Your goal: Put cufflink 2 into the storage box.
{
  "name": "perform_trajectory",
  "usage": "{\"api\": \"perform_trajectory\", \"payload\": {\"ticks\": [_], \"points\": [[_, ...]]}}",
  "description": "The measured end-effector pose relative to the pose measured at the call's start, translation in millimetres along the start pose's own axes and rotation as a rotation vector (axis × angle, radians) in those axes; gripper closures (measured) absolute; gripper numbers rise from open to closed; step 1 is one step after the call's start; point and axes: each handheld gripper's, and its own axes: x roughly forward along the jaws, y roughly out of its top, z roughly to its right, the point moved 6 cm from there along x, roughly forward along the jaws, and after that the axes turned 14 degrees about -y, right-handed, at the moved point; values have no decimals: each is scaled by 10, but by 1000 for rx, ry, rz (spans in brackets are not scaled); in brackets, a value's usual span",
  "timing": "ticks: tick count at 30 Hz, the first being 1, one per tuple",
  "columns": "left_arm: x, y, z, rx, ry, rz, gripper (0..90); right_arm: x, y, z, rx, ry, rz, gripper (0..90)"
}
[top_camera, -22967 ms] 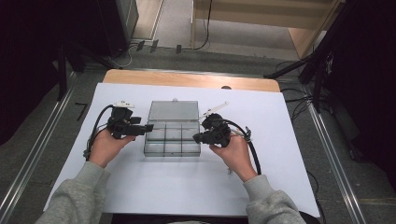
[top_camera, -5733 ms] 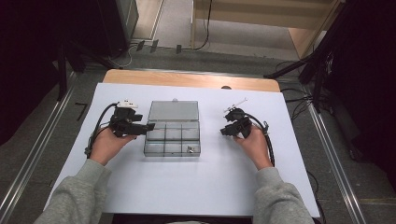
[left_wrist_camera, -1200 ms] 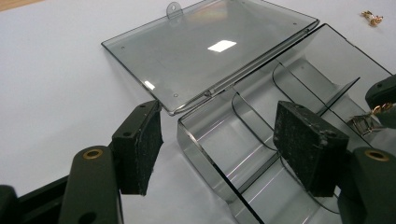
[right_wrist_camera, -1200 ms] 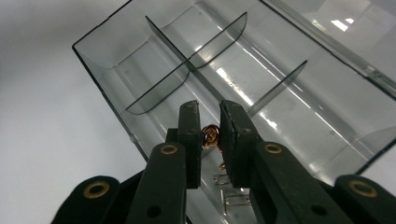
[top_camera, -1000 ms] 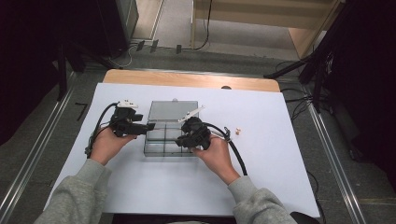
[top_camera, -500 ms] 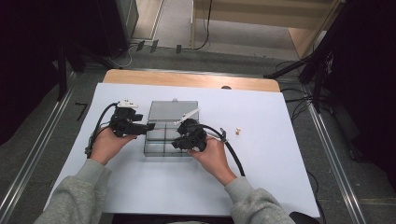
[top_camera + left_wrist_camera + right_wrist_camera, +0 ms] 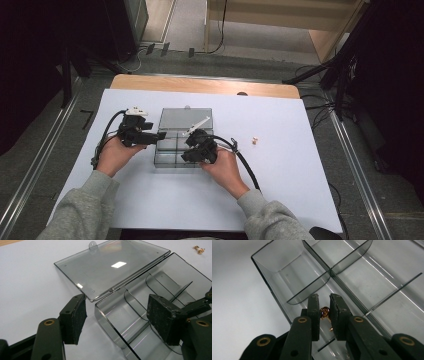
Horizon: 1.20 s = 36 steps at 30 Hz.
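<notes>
A clear grey compartment box (image 7: 167, 161) sits mid-table with its lid (image 7: 186, 119) laid flat behind it. My right gripper (image 7: 189, 155) hangs over the box's front compartments. In the right gripper view it (image 7: 324, 299) is shut on a small gold ornament (image 7: 324, 312) just above a compartment floor. My left gripper (image 7: 159, 136) is at the box's left end. In the left gripper view it (image 7: 117, 302) stands open astride the box's corner wall (image 7: 107, 322), with one pad outside, one inside, and the outer pad clear of the wall.
Another small gold piece (image 7: 255, 141) lies on the white table cover (image 7: 300, 170) to the right of the box, also visible far off as the gold piece (image 7: 199, 249). The open lid (image 7: 110, 267) lies flat beyond the box. Cables trail from both grippers.
My right gripper has edged a little to the left over the box, still closed on the gold ornament. The left gripper has stayed put.
</notes>
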Motion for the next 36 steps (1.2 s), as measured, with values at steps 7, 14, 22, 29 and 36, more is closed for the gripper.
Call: {"api": "perform_trajectory", "payload": {"ticks": [7, 14, 22, 29, 36], "points": [[2, -1, 2, -1, -1, -1, 329, 82, -23, 18, 7, -5, -28, 799], [2, -1, 4, -1, -3, 0, 327, 127, -29, 34, 11, -3, -37, 794], [2, -2, 1, -2, -2, 0, 327, 111, -17, 31, 9, -10, -32, 760], [-3, -3, -4, 1, -1, -2, 327, 16, 20, 52, 16, -11, -1, 710], [-13, 1, -6, -1, -1, 5, 327, -106, 32, 105, 27, -22, 19, 643]]}}
